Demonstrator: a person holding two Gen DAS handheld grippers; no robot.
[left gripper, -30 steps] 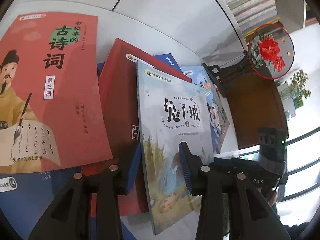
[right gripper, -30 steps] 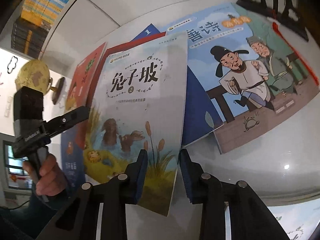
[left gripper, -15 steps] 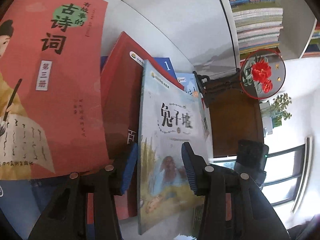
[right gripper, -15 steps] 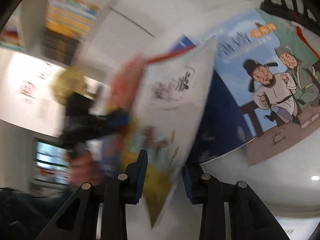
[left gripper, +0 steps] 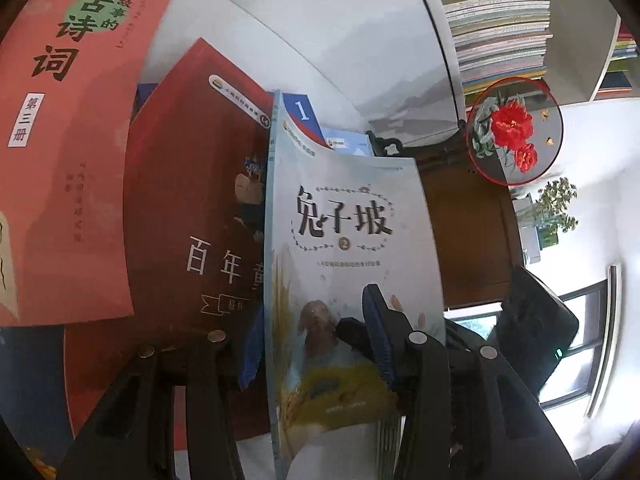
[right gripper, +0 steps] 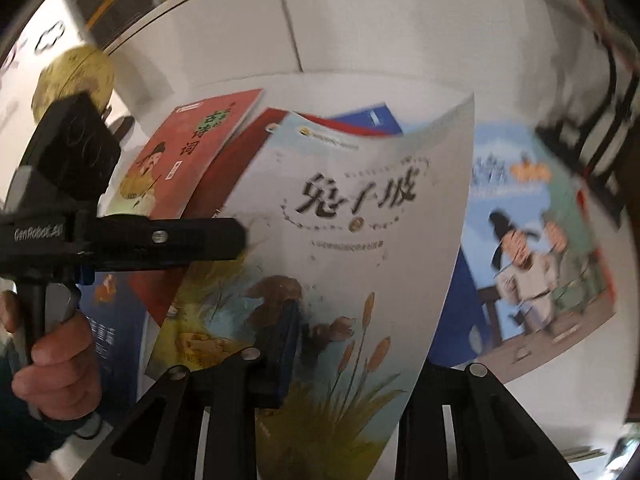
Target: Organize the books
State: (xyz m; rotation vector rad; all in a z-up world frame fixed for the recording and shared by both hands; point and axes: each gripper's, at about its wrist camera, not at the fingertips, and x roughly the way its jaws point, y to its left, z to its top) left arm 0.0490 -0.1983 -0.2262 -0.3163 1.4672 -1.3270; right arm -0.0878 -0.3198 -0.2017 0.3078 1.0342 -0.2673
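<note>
A pale blue picture book with a rabbit cover (left gripper: pixel 352 264) is lifted off the pile and stands tilted on edge; it also shows in the right wrist view (right gripper: pixel 340 248). My right gripper (right gripper: pixel 344 352) is shut on its lower edge. My left gripper (left gripper: pixel 316 348) straddles the same book near its spine, jaws apart, not clearly pressing it. Below lie a dark red book (left gripper: pixel 188 216), a salmon poetry book (left gripper: pixel 76 132), a blue book marked 1 (left gripper: pixel 302 114) and a light blue book with two robed figures (right gripper: pixel 536 256).
The books lie on a white table (left gripper: pixel 352 40). Stacked books (left gripper: pixel 496 20) fill a shelf at the back right. A dark wooden stand (left gripper: pixel 468 224) with a round red-flower embroidery (left gripper: pixel 514 132) is to the right. A gold globe (right gripper: pixel 76 80) stands far left.
The rabbit book has been raised from lying flat on the pile to standing tilted, held by my right gripper. My left gripper has closed in around its spine side.
</note>
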